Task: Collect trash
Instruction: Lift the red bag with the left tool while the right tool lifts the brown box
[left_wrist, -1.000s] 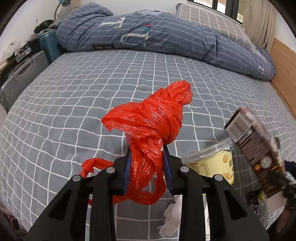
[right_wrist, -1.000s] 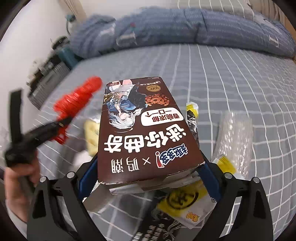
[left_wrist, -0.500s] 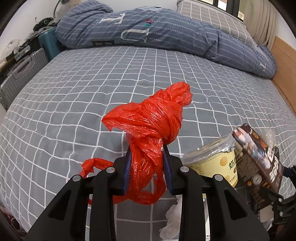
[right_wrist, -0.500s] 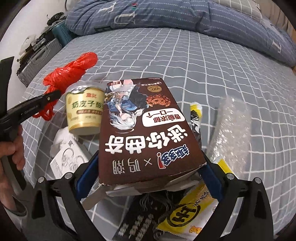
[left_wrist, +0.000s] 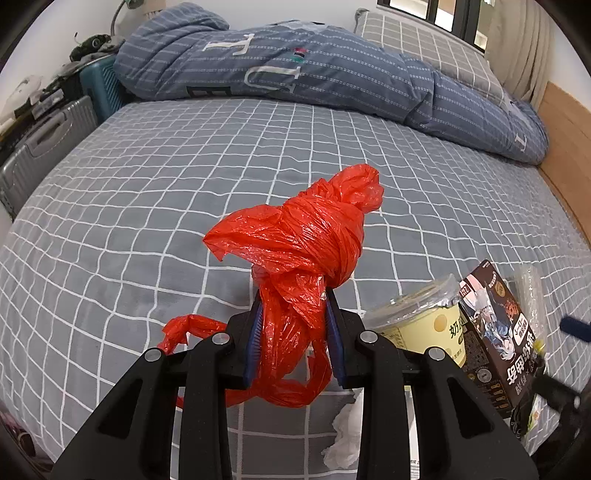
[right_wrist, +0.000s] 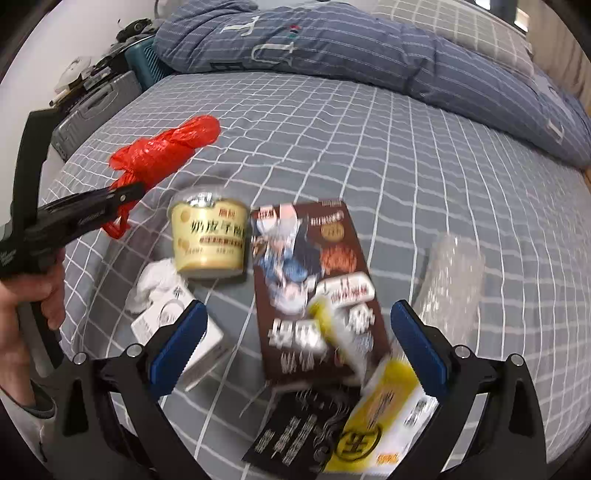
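My left gripper (left_wrist: 293, 295) is shut on a knotted red plastic bag (left_wrist: 306, 236), held just above the grey checked bed sheet (left_wrist: 147, 206). In the right wrist view the red bag (right_wrist: 166, 151) and left gripper (right_wrist: 125, 194) are at the left. My right gripper (right_wrist: 297, 308) stands wide open over a brown cookie box (right_wrist: 306, 266). That box lies flat on the bed between the fingers, with neither pad touching it. A cream yogurt cup (right_wrist: 208, 236) stands upright beside the box. The picture of the box is blurred.
Around the box lie a crumpled tissue (right_wrist: 155, 280), a small white carton (right_wrist: 181, 332), a yellow packet (right_wrist: 380, 417), a black packet (right_wrist: 295, 435) and clear plastic wrap (right_wrist: 450, 280). A blue duvet (left_wrist: 332, 74) lies along the far side. Suitcases (left_wrist: 40, 147) stand left of the bed.
The right gripper has let go of the brown box, which now lies flat beside the cup, and has drawn back a little. The left gripper keeps the red bag still.
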